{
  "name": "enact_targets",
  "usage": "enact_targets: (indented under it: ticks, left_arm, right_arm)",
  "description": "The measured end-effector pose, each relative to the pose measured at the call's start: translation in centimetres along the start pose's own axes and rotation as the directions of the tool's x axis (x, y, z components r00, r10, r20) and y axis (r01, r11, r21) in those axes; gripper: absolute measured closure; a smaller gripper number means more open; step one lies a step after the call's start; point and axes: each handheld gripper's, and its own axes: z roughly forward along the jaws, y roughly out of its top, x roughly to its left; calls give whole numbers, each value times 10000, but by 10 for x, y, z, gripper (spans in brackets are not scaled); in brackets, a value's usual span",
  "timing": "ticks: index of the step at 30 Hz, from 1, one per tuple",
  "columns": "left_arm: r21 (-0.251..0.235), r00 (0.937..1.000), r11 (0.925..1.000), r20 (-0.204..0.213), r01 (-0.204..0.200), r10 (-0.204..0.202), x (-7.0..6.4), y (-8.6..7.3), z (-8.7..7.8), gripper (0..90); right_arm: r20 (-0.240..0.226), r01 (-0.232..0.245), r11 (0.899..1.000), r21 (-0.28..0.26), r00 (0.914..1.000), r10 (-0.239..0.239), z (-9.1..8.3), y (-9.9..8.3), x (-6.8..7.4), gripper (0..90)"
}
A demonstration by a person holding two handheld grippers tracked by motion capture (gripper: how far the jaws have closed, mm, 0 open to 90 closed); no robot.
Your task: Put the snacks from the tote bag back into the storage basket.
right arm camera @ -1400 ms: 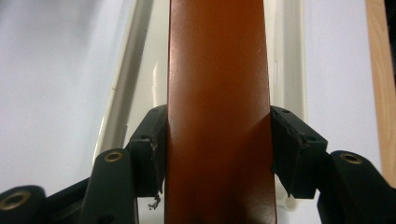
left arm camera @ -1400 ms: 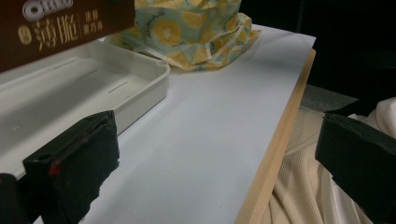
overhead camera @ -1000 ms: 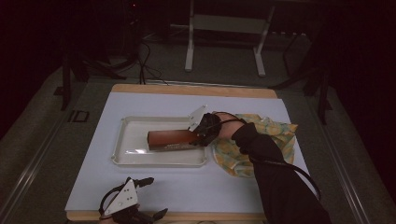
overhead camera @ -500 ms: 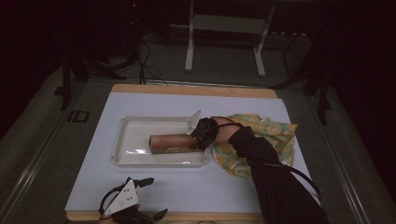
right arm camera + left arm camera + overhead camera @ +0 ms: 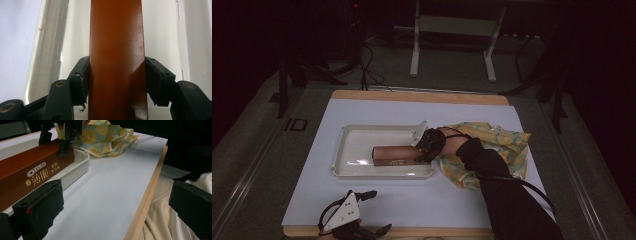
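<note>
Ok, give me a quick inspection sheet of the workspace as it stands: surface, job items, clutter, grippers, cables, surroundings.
Surface: white sheet over a wood-edged board, bare in front.
Job's things: brown Oreo box lying lengthwise inside the white tray.
Clutter: yellow patterned cloth crumpled right of the tray.
Grippers: right gripper clamps the box's right end, jaws on both long sides; left gripper rests at the near edge, jaws wide apart, holding nothing.
Cables: black cable trails along the right sleeve; more cables on the floor behind.
Surroundings: dark room, white metal stand beyond the table.
</note>
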Motion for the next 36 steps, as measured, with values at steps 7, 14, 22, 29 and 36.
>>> enact_targets:
  ticks: [7,14,22,29,36]
  left_arm:
    - [15,10000,10000,5,27,-27,0,0,0,0]
    - [22,10000,10000,43,30,-30,0,0,1,0]
    - [23,10000,10000,52,45,-45,0,0,1,0]
    - [-5,10000,10000,7,88,-88,1,0,0,0]
    - [15,10000,10000,-10,96,-96,1,0,1,0]
  right_arm:
    - [-127,-25,10000,4,9999,25,0,1,0,416]
    - [-68,-316,9995,30,9995,316,-1,1,-1,392]
    - [-91,-427,9991,-42,9990,427,-13,4,-2,328]
    - [-65,-625,9967,-510,9980,622,-33,7,-3,318]
    - [39,-1379,9886,-597,9904,1383,-46,6,-8,126]
